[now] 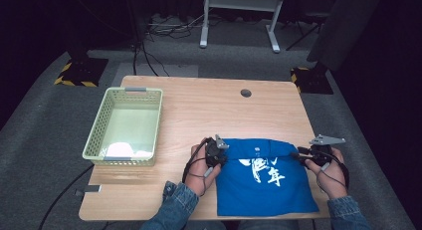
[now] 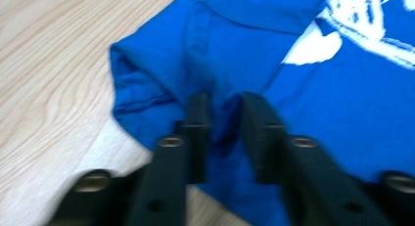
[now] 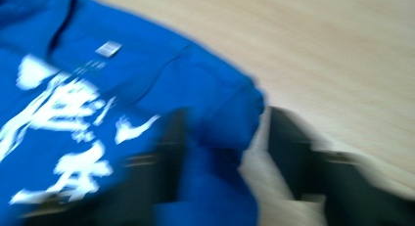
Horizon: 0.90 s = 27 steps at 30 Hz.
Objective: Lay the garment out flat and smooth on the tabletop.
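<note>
Basket [image 1: 97,128]: a pale green mesh basket is sitting at the table's left, well apart from the work, with something white lying in its near end.
Table [image 1: 199,110]: light wood, bare behind the shirt.
Left gripper [image 1: 217,151]: it is working at the shirt's left edge; in the left gripper view [image 2: 224,113] its jaws are standing close together with a ridge of blue cloth pinched between them, so it is gripping the shirt.
Shirt [image 1: 266,177]: a blue T-shirt with white print is lying folded on the near right part of the table, between the two hands; its far edge is doubled over.
Right gripper [image 1: 309,155]: it is sitting at the shirt's right edge; its own view [image 3: 222,138] is blurred, the jaws are straddling the bunched corner with a gap showing, and I cannot tell whether they are pressing.
Handling: judging by the creases, the cloth is light, soft and limp, and it will be sagging and unfolding if lifted at one point.
Where to hold: probably the thick folded edges near the two far corners, one per gripper, taking several layers together.
</note>
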### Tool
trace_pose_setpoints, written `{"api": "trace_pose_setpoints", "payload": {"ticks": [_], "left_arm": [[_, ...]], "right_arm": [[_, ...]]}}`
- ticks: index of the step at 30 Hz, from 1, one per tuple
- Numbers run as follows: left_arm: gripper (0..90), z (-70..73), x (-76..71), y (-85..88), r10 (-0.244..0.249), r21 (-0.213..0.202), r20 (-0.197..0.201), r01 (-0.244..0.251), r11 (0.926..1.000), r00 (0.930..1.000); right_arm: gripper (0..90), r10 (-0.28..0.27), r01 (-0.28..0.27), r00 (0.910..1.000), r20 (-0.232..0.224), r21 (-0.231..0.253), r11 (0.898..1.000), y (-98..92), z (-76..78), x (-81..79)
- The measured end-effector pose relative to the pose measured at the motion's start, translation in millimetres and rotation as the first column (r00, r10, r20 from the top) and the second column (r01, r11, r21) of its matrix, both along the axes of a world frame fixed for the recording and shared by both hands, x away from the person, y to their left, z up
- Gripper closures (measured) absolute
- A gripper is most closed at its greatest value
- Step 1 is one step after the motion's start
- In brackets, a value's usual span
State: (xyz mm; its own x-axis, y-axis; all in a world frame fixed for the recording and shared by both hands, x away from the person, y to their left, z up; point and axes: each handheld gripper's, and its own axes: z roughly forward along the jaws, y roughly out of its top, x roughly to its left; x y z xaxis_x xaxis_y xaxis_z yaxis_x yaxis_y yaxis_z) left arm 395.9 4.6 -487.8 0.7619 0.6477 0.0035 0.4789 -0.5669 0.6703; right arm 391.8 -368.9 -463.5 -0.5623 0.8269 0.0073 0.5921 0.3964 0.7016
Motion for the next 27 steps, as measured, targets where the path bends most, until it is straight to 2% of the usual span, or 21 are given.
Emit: {"api": "trace_pose_setpoints", "payload": {"ticks": [2,3,9,14,23,27], "left_arm": [[82.4,2.8,-0.9,2.9,0.001,-0.017,0.002,-0.001,0.9999,1.0],[83.2,4.6,-1.8,4.0,0.003,-0.016,0.012,-0.003,0.9999,0.9999],[84.3,21.1,-6.4,9.1,0.024,-0.029,0.084,-0.022,0.9993,0.9962],[84.3,33.5,-6.6,11.1,0.035,-0.05,0.118,-0.029,0.9983,0.9924],[84.3,50.1,12.6,9.7,0.051,-0.062,0.155,-0.042,0.9972,0.9867],[83.9,60.5,31.4,7.0,0.067,-0.089,0.183,-0.051,0.9947,0.9809]], "right_arm": [[83.8,0.008,-0.008,1.0,-0.002,-0.028,1.0,1.6,1.6,-0.2],[85.4,0.009,-0.009,1.0,0.0,-0.029,1.0,2.3,3.6,-1.8],[86.0,0.021,-0.02,0.9994,0.028,-0.035,0.999,7.3,21.4,-15.5],[86.0,0.022,-0.02,0.9978,0.062,-0.034,0.999,9.2,35.8,-19.0],[85.9,0.003,-0.001,0.996,0.089,-0.021,1.0,6.4,49.7,-1.2],[85.9,-0.023,0.024,0.9935,0.112,-0.003,1.0,7.7,58.2,19.8]]}}
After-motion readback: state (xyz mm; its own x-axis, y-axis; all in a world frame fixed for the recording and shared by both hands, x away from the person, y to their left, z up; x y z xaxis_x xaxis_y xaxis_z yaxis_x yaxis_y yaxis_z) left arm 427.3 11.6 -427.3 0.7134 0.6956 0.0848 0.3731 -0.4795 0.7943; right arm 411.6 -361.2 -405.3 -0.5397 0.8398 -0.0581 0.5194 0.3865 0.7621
